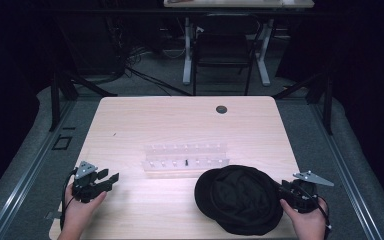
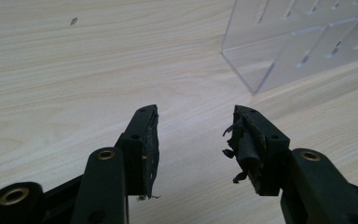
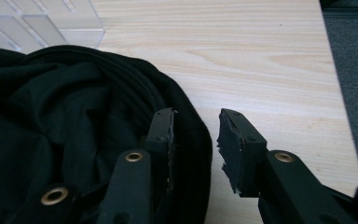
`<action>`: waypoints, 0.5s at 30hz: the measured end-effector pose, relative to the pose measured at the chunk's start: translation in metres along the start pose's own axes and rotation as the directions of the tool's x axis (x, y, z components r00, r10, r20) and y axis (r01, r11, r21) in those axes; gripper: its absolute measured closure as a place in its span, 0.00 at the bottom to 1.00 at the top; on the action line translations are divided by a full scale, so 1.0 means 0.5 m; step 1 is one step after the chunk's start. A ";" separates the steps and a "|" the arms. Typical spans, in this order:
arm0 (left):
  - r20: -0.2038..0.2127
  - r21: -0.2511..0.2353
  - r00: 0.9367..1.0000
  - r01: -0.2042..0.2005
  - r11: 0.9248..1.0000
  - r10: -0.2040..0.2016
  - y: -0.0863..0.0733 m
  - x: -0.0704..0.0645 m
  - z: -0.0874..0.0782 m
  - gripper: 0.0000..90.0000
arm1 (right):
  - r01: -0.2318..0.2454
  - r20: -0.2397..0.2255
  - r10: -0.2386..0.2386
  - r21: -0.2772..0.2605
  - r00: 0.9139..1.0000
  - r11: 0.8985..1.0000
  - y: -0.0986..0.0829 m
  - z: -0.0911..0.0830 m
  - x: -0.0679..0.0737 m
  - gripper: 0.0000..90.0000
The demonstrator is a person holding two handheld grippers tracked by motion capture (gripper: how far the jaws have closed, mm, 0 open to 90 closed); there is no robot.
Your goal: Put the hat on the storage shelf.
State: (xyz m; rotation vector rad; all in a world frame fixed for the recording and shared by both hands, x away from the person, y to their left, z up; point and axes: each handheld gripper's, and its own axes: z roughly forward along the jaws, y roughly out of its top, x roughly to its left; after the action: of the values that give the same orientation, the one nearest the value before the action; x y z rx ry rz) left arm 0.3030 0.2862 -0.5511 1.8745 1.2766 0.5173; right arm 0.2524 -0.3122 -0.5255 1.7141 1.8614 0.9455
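Table [image 1: 130, 125]: black hat [image 1: 237, 199], opening upward, roundish.

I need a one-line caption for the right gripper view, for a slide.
Open right gripper straddling the rim of a black fabric hat on a wooden table, clear rack behind.

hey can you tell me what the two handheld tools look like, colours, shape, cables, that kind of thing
Both are black. The left tool and right tool each carry a grey three-cornered plate on top. The jaws are angular, with brass-coloured rivets and worn, frayed black pads. A dark cable loops from the left tool. The person's hands are bare; no sleeves visible.
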 end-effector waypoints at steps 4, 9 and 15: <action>-0.005 0.007 1.000 -0.003 1.000 0.003 0.000 -0.002 -0.003 0.57 | -0.031 0.002 0.031 0.019 1.000 0.999 0.009 -0.008 -0.001 0.74; -0.011 0.017 1.000 -0.008 1.000 0.008 0.000 -0.007 -0.001 0.57 | -0.032 0.024 0.031 0.052 0.999 0.998 0.019 -0.013 0.002 0.71; -0.005 0.038 1.000 -0.004 0.999 0.004 -0.003 -0.009 0.003 0.55 | -0.094 -0.011 0.095 0.074 0.995 0.993 0.031 -0.028 -0.005 0.69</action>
State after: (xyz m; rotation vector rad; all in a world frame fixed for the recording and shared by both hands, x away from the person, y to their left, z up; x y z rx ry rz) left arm 0.3012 0.2818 -0.5525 1.9086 1.2945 0.5029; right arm 0.2534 -0.3173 -0.5050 1.8581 1.8594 0.9383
